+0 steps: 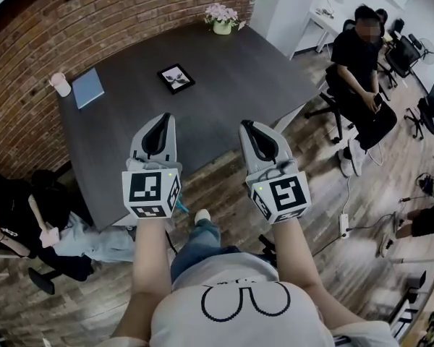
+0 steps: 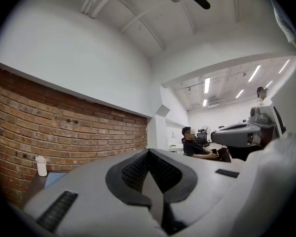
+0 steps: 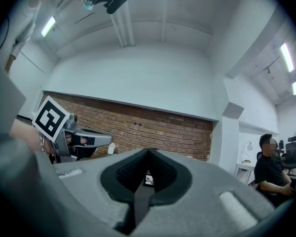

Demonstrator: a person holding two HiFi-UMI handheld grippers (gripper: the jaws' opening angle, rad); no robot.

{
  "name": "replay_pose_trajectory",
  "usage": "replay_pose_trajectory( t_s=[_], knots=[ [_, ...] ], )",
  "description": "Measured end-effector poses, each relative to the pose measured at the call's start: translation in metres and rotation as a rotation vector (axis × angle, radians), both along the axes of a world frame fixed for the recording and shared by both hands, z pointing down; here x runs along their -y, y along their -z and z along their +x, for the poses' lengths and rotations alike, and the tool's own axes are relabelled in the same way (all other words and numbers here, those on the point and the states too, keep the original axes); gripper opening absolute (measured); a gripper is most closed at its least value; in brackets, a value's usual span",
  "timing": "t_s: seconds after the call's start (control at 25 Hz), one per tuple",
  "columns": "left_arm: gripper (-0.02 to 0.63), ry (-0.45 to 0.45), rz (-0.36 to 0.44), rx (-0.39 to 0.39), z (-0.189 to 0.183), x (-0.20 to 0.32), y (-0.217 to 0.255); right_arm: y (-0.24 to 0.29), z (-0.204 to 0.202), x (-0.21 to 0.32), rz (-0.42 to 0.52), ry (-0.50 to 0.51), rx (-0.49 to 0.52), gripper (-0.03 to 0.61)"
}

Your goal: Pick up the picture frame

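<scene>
A small black picture frame (image 1: 176, 78) with a pale leaf print lies flat near the middle of the dark grey table (image 1: 224, 103). A sliver of the frame (image 3: 149, 180) shows past the tips in the right gripper view. My left gripper (image 1: 161, 119) and right gripper (image 1: 247, 126) are held side by side, level, over the table's near edge, well short of the frame. Both have their jaws together with nothing between them. The left gripper (image 2: 149, 152) hides the frame in its own view.
A blue book (image 1: 87, 87) and a white cup (image 1: 60, 84) sit at the table's left end, a flower pot (image 1: 222, 18) at its far edge by the brick wall. A person (image 1: 362, 71) sits on a chair at the right; another person (image 1: 29, 223) sits low left.
</scene>
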State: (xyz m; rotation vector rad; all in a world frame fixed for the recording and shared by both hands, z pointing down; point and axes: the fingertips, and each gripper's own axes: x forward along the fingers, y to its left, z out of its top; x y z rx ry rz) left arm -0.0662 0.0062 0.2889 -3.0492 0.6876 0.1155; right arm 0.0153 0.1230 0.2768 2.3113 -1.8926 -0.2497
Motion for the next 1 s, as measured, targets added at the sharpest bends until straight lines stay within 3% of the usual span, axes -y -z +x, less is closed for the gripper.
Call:
replay_pose_trajectory(
  t_s=[0.36, 1.0],
  knots=[
    [-0.002, 0.044, -0.025, 0.019, 0.051, 0.094, -0.008, -0.006, 0.057, 0.097, -0.021, 0.041, 0.007, -0.003],
    [0.000, 0.163, -0.125, 0.017, 0.086, 0.177, -0.026, -0.026, 0.109, 0.187, -0.049, 0.136, 0.068, 0.017]
  ],
)
